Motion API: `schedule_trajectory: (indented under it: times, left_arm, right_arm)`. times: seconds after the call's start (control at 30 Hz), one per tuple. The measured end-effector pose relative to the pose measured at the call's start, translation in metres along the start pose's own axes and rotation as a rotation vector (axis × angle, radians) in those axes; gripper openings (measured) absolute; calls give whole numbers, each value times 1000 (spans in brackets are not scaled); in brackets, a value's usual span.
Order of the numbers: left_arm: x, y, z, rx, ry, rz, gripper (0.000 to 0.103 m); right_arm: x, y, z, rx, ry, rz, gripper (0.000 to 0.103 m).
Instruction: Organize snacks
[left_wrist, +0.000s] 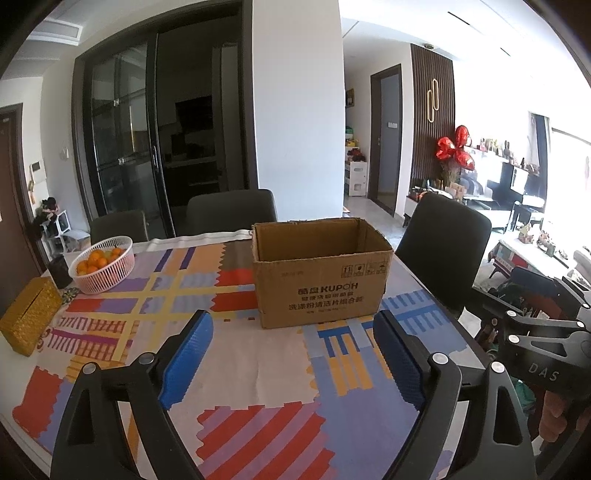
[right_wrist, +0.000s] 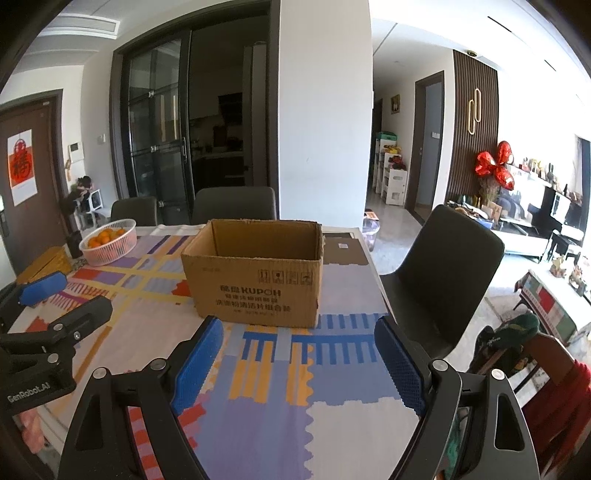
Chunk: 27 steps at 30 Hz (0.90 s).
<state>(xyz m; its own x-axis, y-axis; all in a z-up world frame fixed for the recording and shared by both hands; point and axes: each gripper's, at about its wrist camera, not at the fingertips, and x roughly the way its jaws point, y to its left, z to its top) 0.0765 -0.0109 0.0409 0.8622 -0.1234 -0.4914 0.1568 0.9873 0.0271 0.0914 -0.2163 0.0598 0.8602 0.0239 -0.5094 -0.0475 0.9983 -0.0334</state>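
patterned tablecloth (left_wrist: 258, 354) under both wide-open, unladen hand-held grippers (left_wrist: 293, 354) (right_wrist: 299, 360).

My table (left_wrist: 413, 275) wears a patchwork cloth of red, yellow, blue and lilac blocks (left_wrist: 258, 373). On it stand 1 open brown cardboard box (left_wrist: 321, 273), 1 pink slatted plastic basket holding oranges (left_wrist: 103, 267), 1 woven golden tissue box (left_wrist: 27, 314) and 1 dark cup (left_wrist: 59, 271) beside the basket.

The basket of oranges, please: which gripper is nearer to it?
Left. The left gripper hangs open over the tablecloth on the basket of oranges' side of the cardboard box; the right gripper, also open, is toward the table's opposite edge.
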Motion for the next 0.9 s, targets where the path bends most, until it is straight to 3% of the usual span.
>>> schedule_trajectory:
  times: [0.5,0.9]
  left_arm:
    - [-5,3,0,-15,-8,10,98]
    - [-6,3,1,-16,-15,25,100]
  right_arm:
    - [-8,3,-2,-16,-15,-10,85]
    - [-9,6,-2,-22,-12,-12,85]
